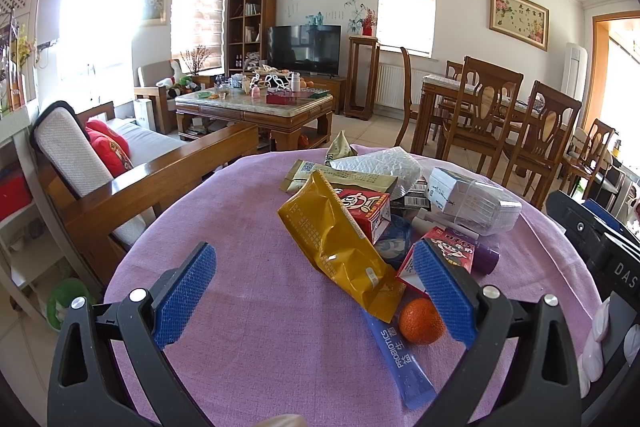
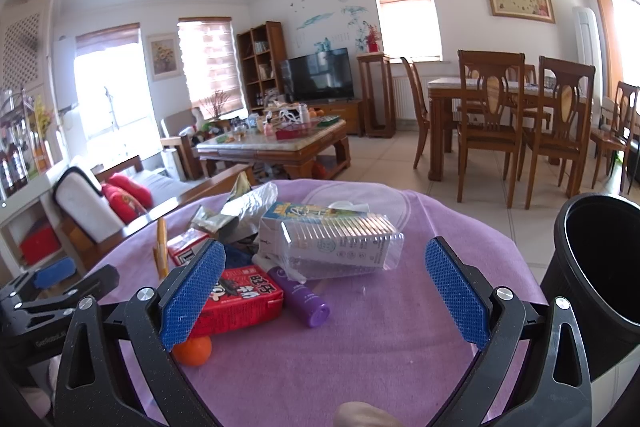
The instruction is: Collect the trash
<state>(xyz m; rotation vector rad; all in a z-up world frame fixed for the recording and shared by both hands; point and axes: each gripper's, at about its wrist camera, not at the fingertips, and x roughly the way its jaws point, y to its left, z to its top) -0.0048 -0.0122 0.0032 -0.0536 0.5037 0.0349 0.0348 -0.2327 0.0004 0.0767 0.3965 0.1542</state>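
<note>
While both grippers hover over the heap, the lot reads as follows.

Surface: round table under a purple cloth (image 1: 248,267), trash heaped toward its far and right part.
Yellow wrapper (image 1: 340,247): crumpled pouch, long axis running from the far left to the near right in the left wrist view, near end touching the orange (image 1: 421,319).
Blue sachet (image 1: 400,359): flat strip marked PROBIOTICS, long axis pointing toward the camera, far end hidden under the yellow wrapper and the orange.
Red cartons: one (image 2: 240,301) lying flat, partly covered by the right gripper's left pad; another (image 1: 370,211) behind the yellow wrapper.
Purple tube (image 2: 300,293): on its side, cap toward the near right, far end tucked under the clear box.
Clear plastic box (image 2: 340,243): on its side, long axis left to right, a printed carton inside.
Green packets (image 1: 320,175): far edge of the heap, partly buried; print too small to read.
Bin (image 2: 600,267): black, open-topped, right of the table, cut off by the frame edge.
Left gripper (image 1: 316,295): jaws wide apart, holding nothing; the right pad overlaps a red carton in view, contact cannot be told.
Right gripper (image 2: 324,287): jaws wide apart, nothing between them gripped; the red carton and tube lie in the gap.
</note>
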